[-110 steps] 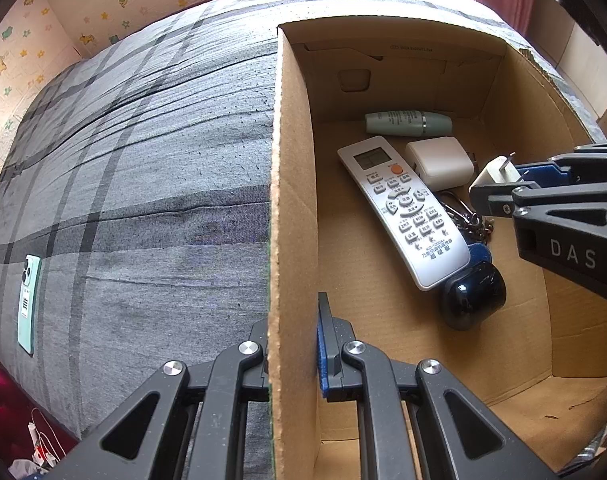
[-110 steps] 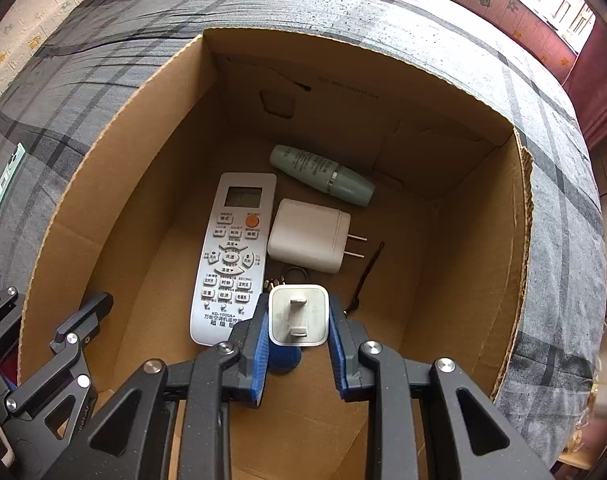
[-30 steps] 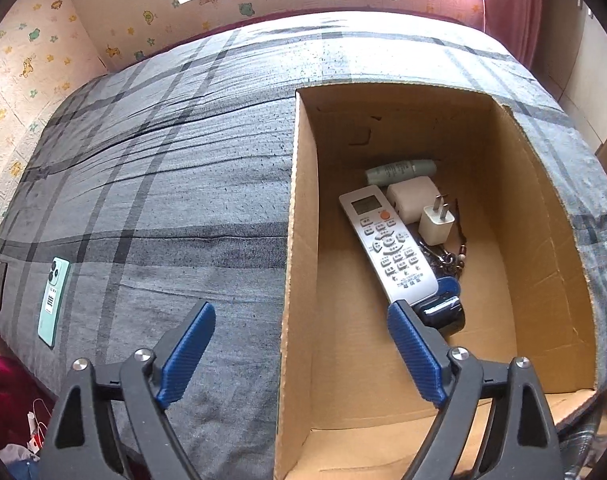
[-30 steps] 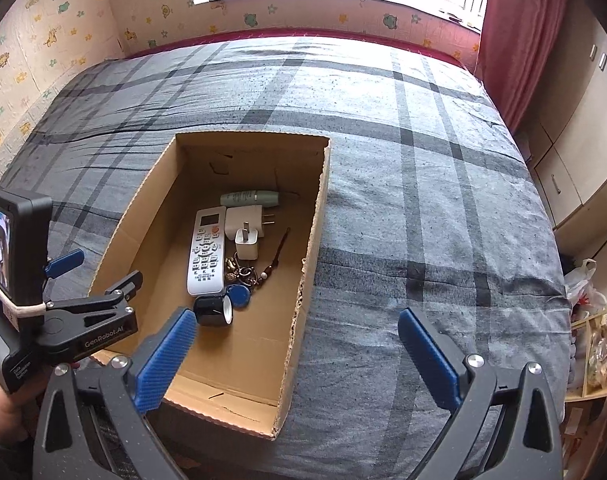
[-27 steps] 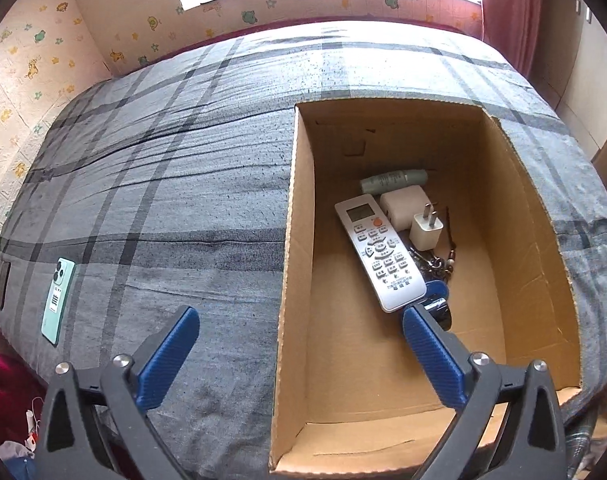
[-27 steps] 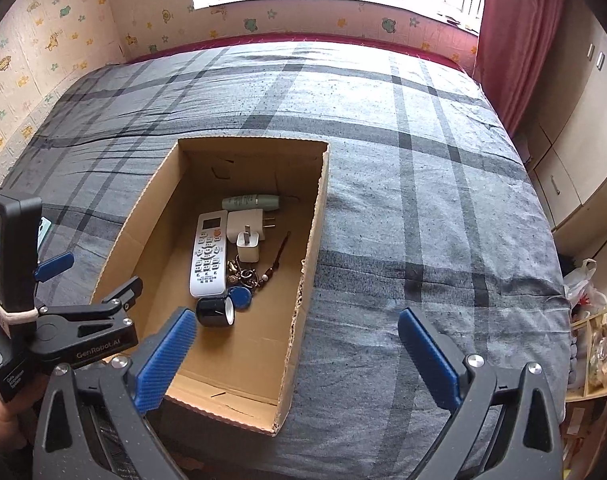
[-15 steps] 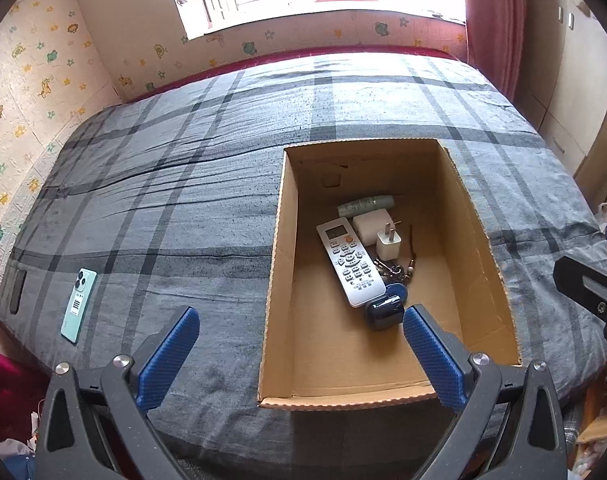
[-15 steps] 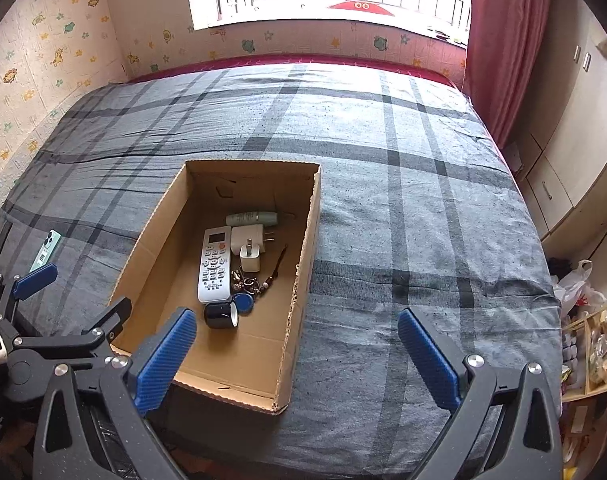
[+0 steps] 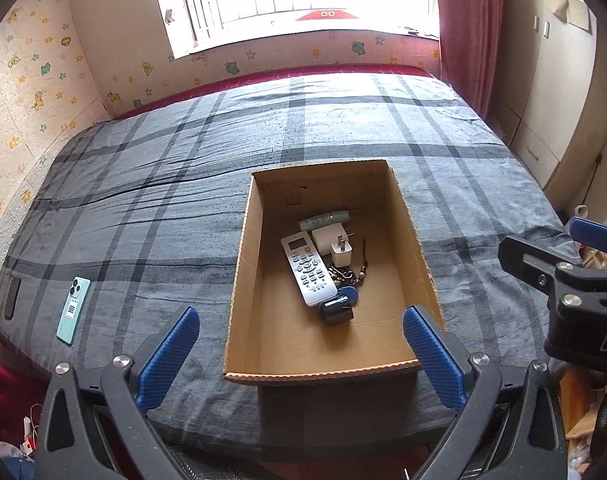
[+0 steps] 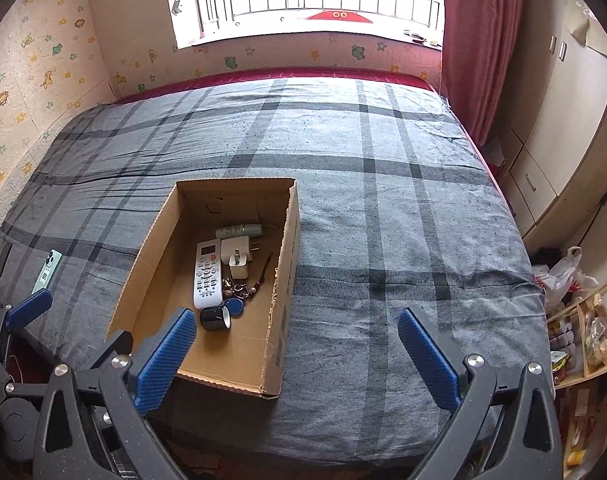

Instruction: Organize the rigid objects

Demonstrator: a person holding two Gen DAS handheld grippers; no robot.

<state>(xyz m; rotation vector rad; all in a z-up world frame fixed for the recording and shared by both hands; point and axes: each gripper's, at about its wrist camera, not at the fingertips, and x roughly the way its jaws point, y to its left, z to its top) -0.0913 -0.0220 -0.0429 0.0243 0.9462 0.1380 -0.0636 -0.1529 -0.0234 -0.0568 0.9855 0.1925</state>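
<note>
Left wrist view: your left gripper [image 9: 299,354] and right gripper [image 10: 295,354] jaws released, empty; cardboard box [image 9: 239,264] filled. Next: fetch phone [image 9: 73,310] near bed's left edge.

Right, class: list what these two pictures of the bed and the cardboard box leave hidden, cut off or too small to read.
- Remote control: button labels too small, both views.
- Phone: sticker text too small in the left view; partly behind the left tool in the right view.
- Keys: a tangle, number unclear.
- Cardboard box: near inside wall hidden by its own rim.
- Shelves: cut off by the right view's edge.
</note>
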